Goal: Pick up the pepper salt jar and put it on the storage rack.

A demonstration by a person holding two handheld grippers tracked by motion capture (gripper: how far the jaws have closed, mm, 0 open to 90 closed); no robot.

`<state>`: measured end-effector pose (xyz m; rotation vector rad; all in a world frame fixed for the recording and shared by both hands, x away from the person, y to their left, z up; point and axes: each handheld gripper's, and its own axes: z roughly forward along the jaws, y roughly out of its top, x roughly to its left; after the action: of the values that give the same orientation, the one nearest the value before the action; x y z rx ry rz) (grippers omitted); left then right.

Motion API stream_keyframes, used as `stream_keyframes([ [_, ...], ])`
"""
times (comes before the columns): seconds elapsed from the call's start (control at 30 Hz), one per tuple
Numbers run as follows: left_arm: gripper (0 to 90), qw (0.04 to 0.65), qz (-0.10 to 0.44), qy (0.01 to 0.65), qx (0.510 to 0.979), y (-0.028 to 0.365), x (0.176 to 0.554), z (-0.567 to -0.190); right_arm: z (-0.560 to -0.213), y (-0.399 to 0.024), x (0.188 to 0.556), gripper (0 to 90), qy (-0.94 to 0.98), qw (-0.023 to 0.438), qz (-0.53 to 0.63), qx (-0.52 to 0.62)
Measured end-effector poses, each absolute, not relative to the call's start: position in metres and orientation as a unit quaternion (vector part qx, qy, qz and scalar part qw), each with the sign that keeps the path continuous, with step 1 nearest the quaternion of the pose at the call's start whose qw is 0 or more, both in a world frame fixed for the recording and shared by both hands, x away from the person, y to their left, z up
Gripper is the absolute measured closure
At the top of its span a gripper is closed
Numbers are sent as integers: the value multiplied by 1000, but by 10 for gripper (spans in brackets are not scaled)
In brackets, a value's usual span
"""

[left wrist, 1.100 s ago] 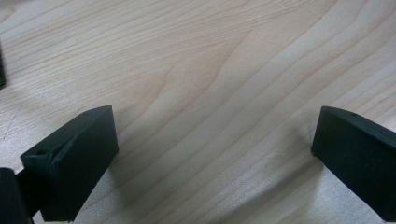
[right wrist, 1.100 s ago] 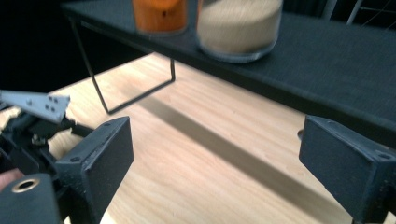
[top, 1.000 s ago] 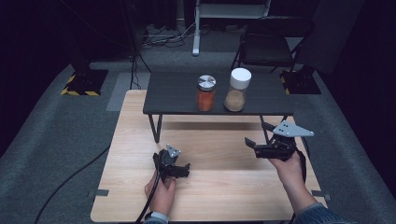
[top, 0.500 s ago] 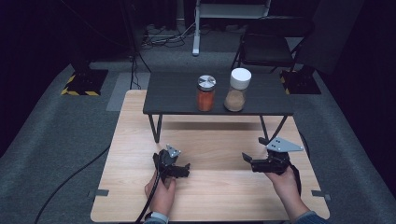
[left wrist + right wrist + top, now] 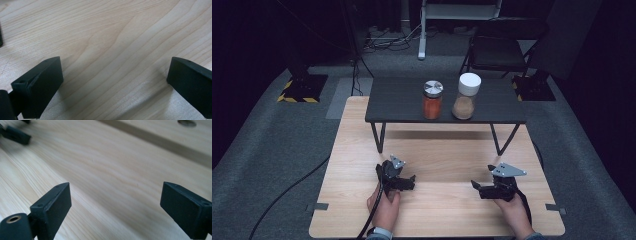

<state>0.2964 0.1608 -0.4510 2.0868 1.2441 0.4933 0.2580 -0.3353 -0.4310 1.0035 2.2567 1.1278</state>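
Two jars stand on a low black shelf (image 5: 402,102) at the far side of the wooden table (image 5: 442,155): one with orange-red contents and a metal lid (image 5: 432,99), one with brown contents and a white lid (image 5: 466,95). My left gripper (image 5: 411,183) rests low on the table near the front, left of centre. In the left gripper view its jaws stand wide apart over bare wood, so my left gripper (image 5: 115,82) is open. My right gripper (image 5: 475,187) sits low at the front right, pointing left. My right gripper (image 5: 115,207) is open too, with nothing between its jaws.
The shelf's thin black legs (image 5: 377,137) stand on the table between the grippers and the jars. Cables trail from both grippers toward the table's front edge. A chair (image 5: 497,50) and stands are on the grey floor behind.
My right gripper has come down from above the table to just over its surface and a little nearer the front edge. The left gripper has stayed in place.
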Motion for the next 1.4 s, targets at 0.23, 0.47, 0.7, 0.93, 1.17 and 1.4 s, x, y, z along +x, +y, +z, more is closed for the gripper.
stream_keyframes([
  [0.23, 3, 325, 188, 474, 796, 161, 296, -451, -443, -333, 265, 82, 820, 200, 372, 386],
  [0.47, 3, 326, 188, 474, 796, 161, 296, -451, -449, -331, 271, 63, 823, 189, 351, 404],
  [0.7, 3, 326, 188, 474, 796, 161, 296, -451, -450, -330, 273, 17, 821, 187, 343, 416],
  [0.93, 3, 326, 188, 474, 796, 161, 296, -451, -449, -330, 274, 9, 822, 185, 342, 416],
  [1.17, 3, 326, 188, 474, 796, 161, 296, -451, -449, -330, 275, 5, 822, 183, 343, 416],
  [1.4, 3, 326, 188, 474, 796, 161, 296, -451, -449, -330, 275, 5, 822, 183, 343, 416],
])
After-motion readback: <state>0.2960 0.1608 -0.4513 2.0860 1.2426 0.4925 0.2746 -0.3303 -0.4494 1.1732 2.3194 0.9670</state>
